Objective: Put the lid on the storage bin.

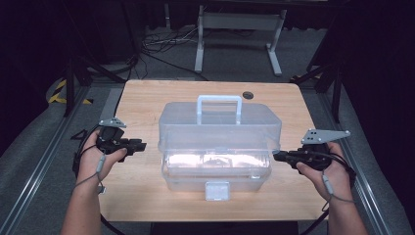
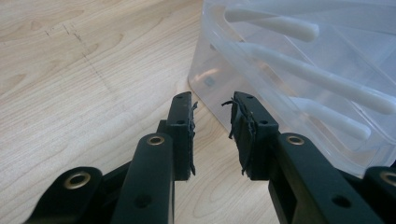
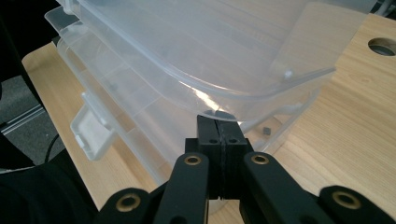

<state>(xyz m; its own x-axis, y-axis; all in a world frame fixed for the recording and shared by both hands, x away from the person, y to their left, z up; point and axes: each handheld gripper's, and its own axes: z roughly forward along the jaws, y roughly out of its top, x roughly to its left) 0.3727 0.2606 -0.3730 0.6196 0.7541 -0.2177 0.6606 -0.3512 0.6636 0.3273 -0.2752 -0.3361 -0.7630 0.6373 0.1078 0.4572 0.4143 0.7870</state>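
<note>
A clear plastic box (image 1: 218, 142) with a pale handle (image 1: 219, 105) on its lid stands in the middle of the wooden table (image 1: 142, 98). My left gripper (image 1: 142, 145) hovers just left of the box with its jaws open and nothing between them; in the left gripper view the gripper (image 2: 212, 100) points at the box's corner (image 2: 299, 70). My right gripper (image 1: 277, 156) is at the box's right side. In the right gripper view its jaws (image 3: 220, 122) are shut together, their tips right under the overhanging lid rim (image 3: 243, 100).
A white latch tab (image 1: 217, 190) hangs at the box's front, near the table's front edge. A round cable hole (image 1: 247, 95) lies behind the box. Beyond the table are a white frame (image 1: 240, 29) and cables on the floor.
</note>
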